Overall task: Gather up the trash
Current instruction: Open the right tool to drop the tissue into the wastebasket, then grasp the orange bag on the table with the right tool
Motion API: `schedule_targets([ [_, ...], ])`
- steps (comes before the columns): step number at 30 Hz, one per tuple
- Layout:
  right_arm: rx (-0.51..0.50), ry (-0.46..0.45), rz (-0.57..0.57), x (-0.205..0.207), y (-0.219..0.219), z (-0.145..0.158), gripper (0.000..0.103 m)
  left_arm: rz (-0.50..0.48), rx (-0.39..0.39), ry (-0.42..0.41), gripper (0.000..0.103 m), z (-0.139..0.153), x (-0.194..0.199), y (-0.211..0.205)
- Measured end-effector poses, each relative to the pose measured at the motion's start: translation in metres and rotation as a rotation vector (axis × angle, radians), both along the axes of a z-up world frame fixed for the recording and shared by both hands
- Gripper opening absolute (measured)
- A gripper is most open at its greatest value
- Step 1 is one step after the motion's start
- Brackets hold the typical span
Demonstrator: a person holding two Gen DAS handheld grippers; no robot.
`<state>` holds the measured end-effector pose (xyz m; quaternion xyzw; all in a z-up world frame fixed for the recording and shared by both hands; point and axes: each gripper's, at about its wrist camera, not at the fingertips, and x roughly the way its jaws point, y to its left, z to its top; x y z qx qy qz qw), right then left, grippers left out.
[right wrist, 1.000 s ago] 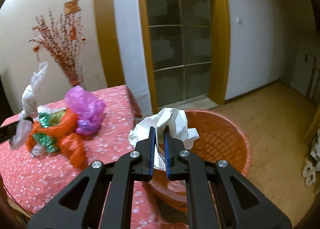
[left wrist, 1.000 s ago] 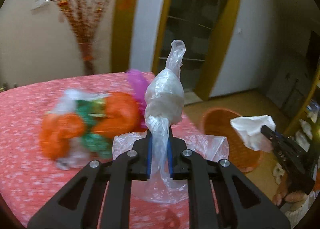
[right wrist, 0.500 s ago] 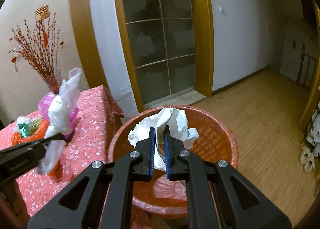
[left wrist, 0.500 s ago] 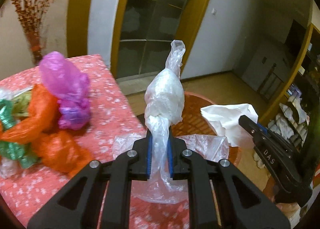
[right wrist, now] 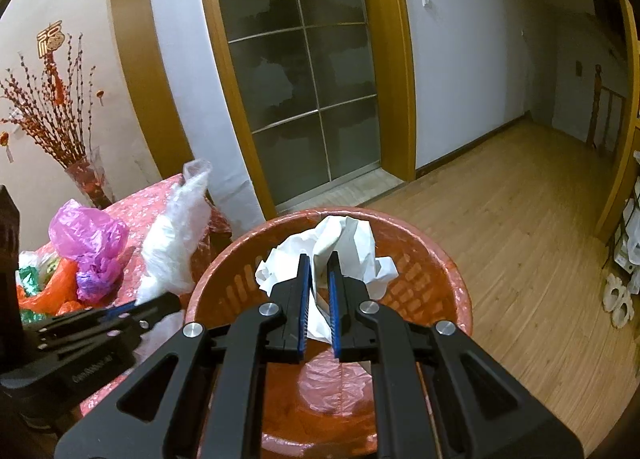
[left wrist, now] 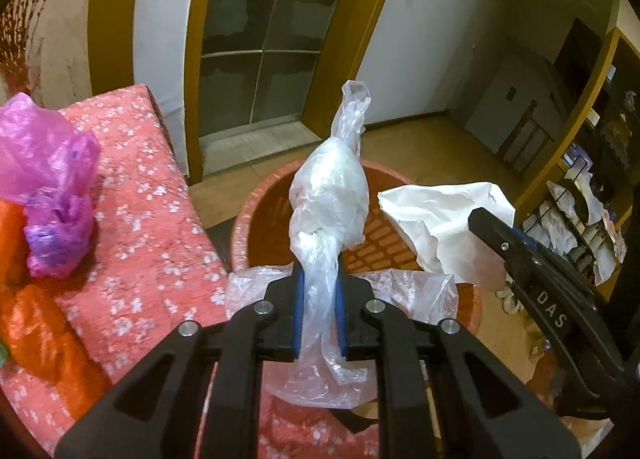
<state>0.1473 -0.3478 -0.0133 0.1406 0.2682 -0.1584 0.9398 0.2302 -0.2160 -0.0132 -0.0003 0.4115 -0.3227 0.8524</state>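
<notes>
Showing the left wrist view: the left tongs are clamped on the twisted neck of a knotted clear plastic bag, whose bulb stands up toward 12 o'clock. The grip sits below the knot, presumably so the bag cannot slip through. Beyond it lies the orange basket, just beside the surface with its pink floral cloth. A purple bag and orange bags wait at 9 o'clock. The right tongs enter at 3 o'clock, bearing crumpled white paper.

Right wrist view: the right tongs are pinched shut on the paper, held over the basket, likely for a drop. The left tongs and clear bag appear at 9 o'clock.
</notes>
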Motion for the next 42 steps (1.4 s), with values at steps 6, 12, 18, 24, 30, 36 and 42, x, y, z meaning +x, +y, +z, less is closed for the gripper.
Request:
schedule_targets([
  [6, 0.029, 0.011, -0.005, 0.004, -0.007, -0.003, 0.013, -0.001, 0.015, 0.019, 0.03, -0.015, 0.01, -0.008],
  [12, 0.038, 0.012, -0.017, 0.004, -0.009, -0.003, 0.041, 0.008, 0.024, 0.023, 0.041, -0.02, 0.011, -0.005],
  [18, -0.014, 0.003, -0.036, -0.003, -0.004, 0.003, 0.058, 0.054, 0.044, -0.027, 0.059, -0.012, 0.002, 0.017],
  [24, -0.041, 0.003, -0.006, -0.008, 0.013, 0.008, 0.062, 0.121, 0.065, -0.1, 0.069, 0.005, -0.017, 0.051],
  [30, -0.04, 0.003, 0.074, -0.006, 0.041, 0.012, 0.062, 0.226, 0.112, -0.185, 0.075, 0.019, -0.041, 0.101],
  [36, -0.044, 0.012, 0.193, 0.003, 0.089, 0.012, 0.062, 0.346, 0.124, -0.195, 0.077, 0.022, -0.053, 0.16],
  [42, -0.057, 0.027, 0.338, 0.017, 0.139, 0.011, 0.065, 0.483, 0.13, -0.19, 0.078, 0.02, -0.06, 0.229],
])
